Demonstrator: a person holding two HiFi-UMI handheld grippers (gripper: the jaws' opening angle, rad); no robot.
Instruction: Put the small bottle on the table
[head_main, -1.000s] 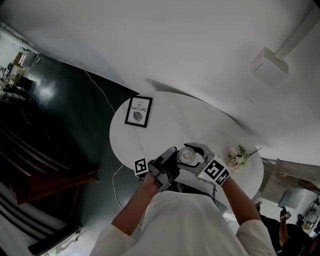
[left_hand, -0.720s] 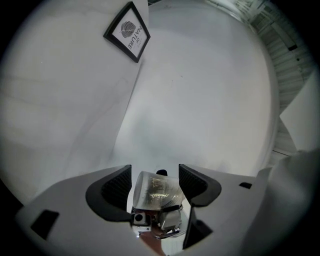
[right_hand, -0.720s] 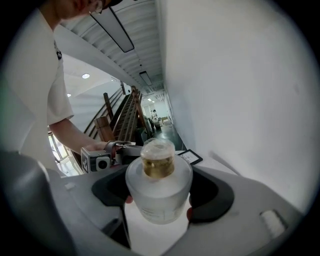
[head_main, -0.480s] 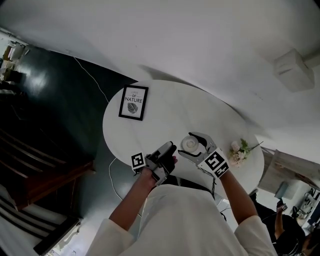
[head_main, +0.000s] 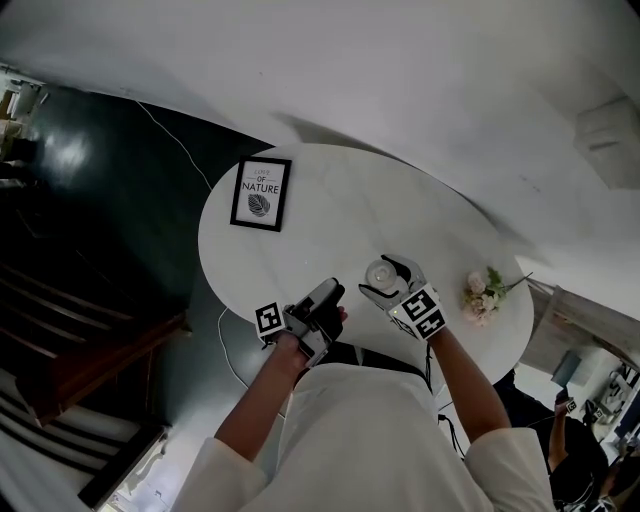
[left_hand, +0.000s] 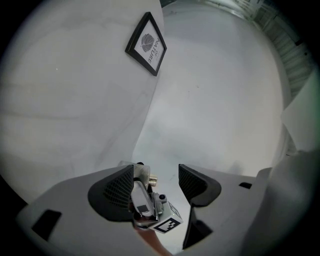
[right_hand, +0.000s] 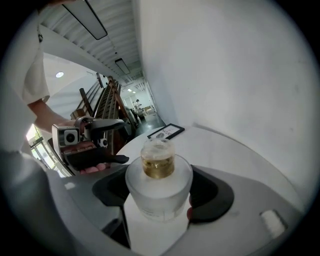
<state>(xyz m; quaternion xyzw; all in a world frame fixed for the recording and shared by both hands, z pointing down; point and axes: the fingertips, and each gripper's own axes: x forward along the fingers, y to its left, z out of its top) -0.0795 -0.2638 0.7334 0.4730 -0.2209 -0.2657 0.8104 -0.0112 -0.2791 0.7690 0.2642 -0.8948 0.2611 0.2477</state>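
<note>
Right gripper (right_hand: 159, 192) clamped on small bottle (right_hand: 159, 170): frosted, amber neck, upright, over the tabletop's (head_main: 330, 200) near edge. Contact with the top unclear. Left gripper (left_hand: 156, 182) jaws apart, holding nothing. Judgement: lower straight, bottle vertical, seat base flat inboard of the edge, then release.

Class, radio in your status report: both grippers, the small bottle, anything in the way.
Right gripper shut on small bottle, over table. Left gripper open, empty. Picture frame and flowers well aside.
</note>
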